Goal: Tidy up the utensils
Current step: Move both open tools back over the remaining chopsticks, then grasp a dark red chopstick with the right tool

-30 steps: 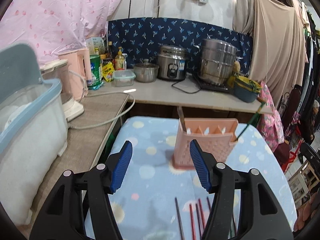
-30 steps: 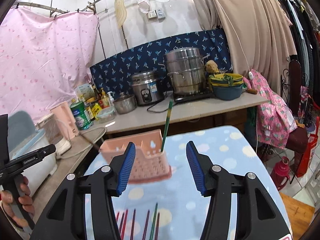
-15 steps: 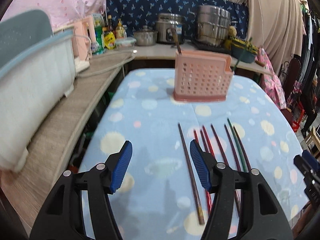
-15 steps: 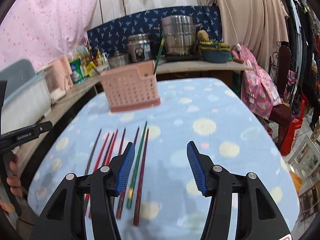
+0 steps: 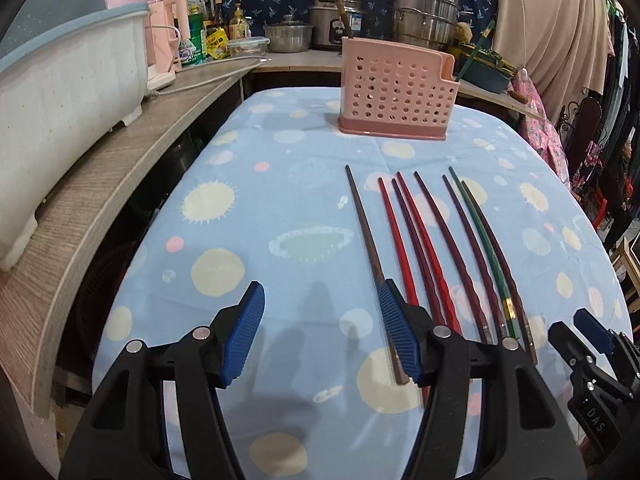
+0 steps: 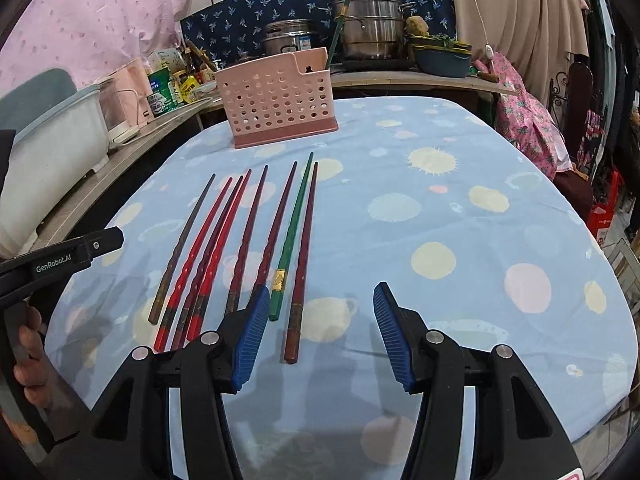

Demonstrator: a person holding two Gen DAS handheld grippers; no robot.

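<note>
Several chopsticks lie side by side on the blue spotted tablecloth (image 5: 248, 216), mostly red and dark red (image 5: 424, 236), one brown (image 5: 366, 236) at the left and one green (image 6: 294, 224). A pink perforated holder (image 5: 396, 92) stands upright at the far end, also in the right wrist view (image 6: 280, 100), with a green chopstick (image 6: 338, 28) and a brown one (image 5: 340, 12) in it. My left gripper (image 5: 320, 332) is open and empty, its right finger over the near end of the brown chopstick. My right gripper (image 6: 318, 336) is open and empty over the near ends of the rightmost chopsticks.
A wooden side counter (image 5: 100, 184) with a white tub (image 5: 60, 92) runs along the left. A back counter holds pots (image 5: 424, 12), a rice cooker, bottles and a blue bowl (image 6: 440, 60). Clothes hang at the right. The tablecloth right of the chopsticks (image 6: 460, 220) is bare.
Both grippers have tilted down and pulled back toward the near table edge. The view went from the holder to the row of chopsticks. Both jaws stayed open.
</note>
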